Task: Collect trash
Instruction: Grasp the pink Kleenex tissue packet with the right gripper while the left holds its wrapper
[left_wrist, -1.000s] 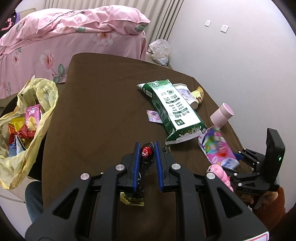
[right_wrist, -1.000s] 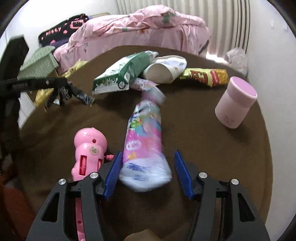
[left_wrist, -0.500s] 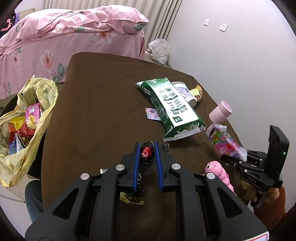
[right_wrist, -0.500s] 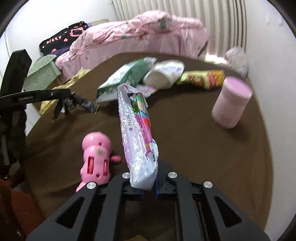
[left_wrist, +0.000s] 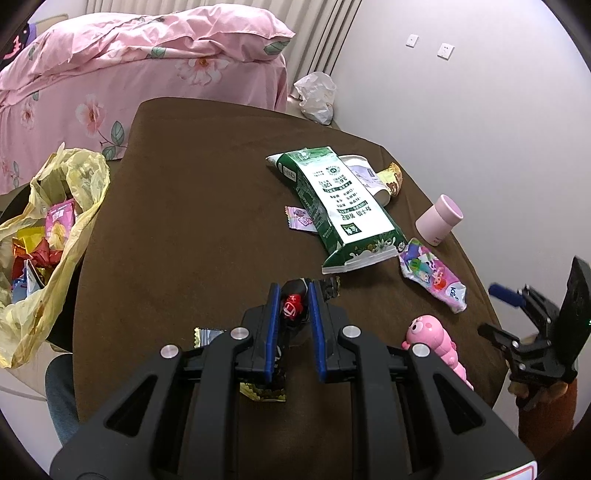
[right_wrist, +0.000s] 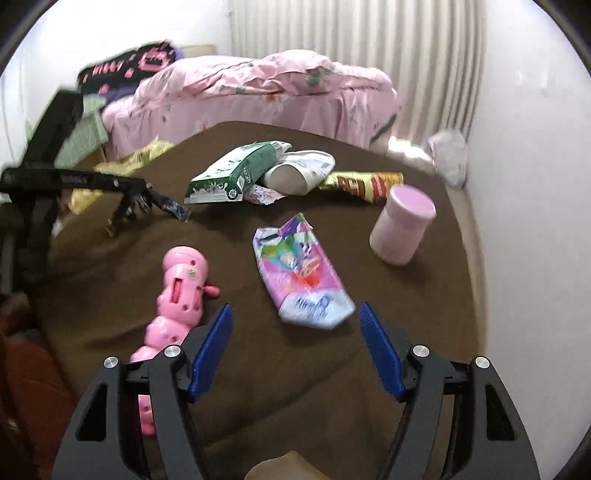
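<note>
Lying flat on brown surface (right_wrist: 424, 325), pink snack packet (right_wrist: 301, 271) at twelve o'clock of right claw (right_wrist: 293, 325), jaws opening, nothing between (pink toy (right_wrist: 177, 291) at nine). Left claw (left_wrist: 293, 301) clamped on dark wrapper (left_wrist: 292, 304). Risk: snagging toy instead.

From right wrist cam: snack pack (right_wrist: 301, 271) on tabletop (right_wrist: 258, 369) centre; toy (right_wrist: 177, 291) at 9 o'clock, cup (right_wrist: 400, 230) at 2, carton (right_wrist: 232, 173) at 11, bed (right_wrist: 258, 99) behind at 12.
</note>
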